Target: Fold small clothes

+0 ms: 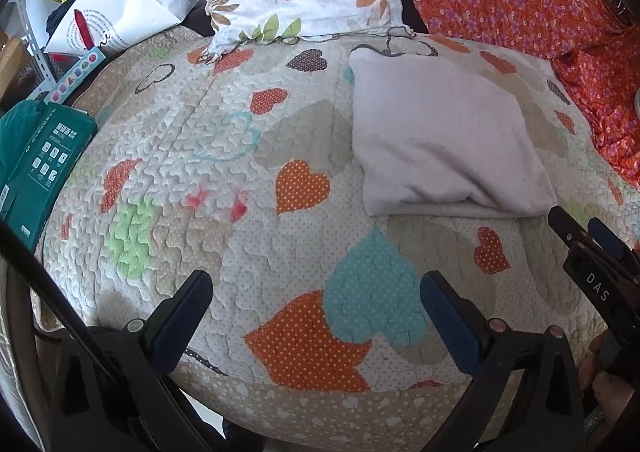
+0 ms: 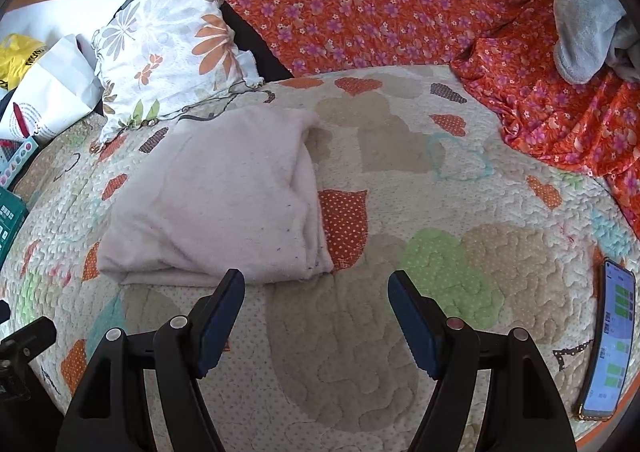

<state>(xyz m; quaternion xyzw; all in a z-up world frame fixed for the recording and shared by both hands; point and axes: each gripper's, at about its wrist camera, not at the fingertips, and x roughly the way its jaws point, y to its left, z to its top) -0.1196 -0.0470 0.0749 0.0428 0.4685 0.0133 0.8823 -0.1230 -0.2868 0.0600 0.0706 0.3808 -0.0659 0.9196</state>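
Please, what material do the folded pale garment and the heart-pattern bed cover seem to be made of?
The folded pale garment looks like soft fleece or brushed cotton: matte, fuzzy surface with small dark lint specks, thick rounded fold edges. The bed cover looks like a quilted cotton patchwork: wavy stitching puffs the surface, and dotted heart patches are sewn on. Exact fibres cannot be told.

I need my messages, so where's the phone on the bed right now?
In the right wrist view the phone lies screen lit at the far right edge of the heart-patterned quilt, right of the green patch and below the orange floral fabric.
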